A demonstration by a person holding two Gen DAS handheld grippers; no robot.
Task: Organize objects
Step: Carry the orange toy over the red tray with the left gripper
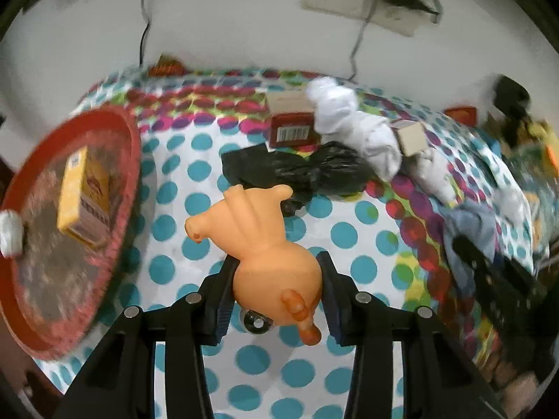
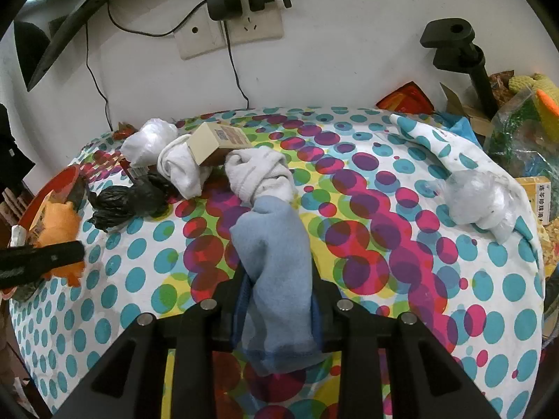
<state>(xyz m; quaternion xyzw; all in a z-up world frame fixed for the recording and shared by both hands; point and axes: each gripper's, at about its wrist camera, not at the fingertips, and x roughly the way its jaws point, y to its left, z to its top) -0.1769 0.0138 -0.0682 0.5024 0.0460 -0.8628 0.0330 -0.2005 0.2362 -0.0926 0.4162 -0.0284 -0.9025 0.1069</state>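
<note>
**Both tools loaded: pig toy left, blue sock right**

My left tool (image 1: 277,279) is clamped on the orange rubber pig toy (image 1: 258,241). Pads press its rump from both sides, snout and legs point away from me, curly tail toward the camera. The pig is lifted clear of the dotted cloth (image 1: 349,237) that covers the desk. Left-wrist view is blurred, so fine detail is poor.

To the left of the pig sits a round red tray (image 1: 21,314), tilted in my view, with a yellow box (image 1: 84,195) lying in it. Beyond the pig: a crumpled black bag (image 1: 314,171), then a red box with a barcode (image 1: 293,129), then a bundle of white socks (image 1: 353,125) with a small beige box (image 1: 412,138) beside it.

My right tool (image 2: 279,300) is closed narrow on a light blue sock (image 2: 276,265). The sock runs up between the fingers; its far end touches a rolled white sock (image 2: 258,171) on the cloth. Whether the blue sock is off the cloth, I cannot tell.

In the right-wrist view the pig and left tool show at the far left edge, next to the tray. A clear plastic bag (image 2: 478,199) lies well apart on the right side. A wall socket (image 2: 230,31) with a black adapter plugged in is on the wall behind the desk.
</note>
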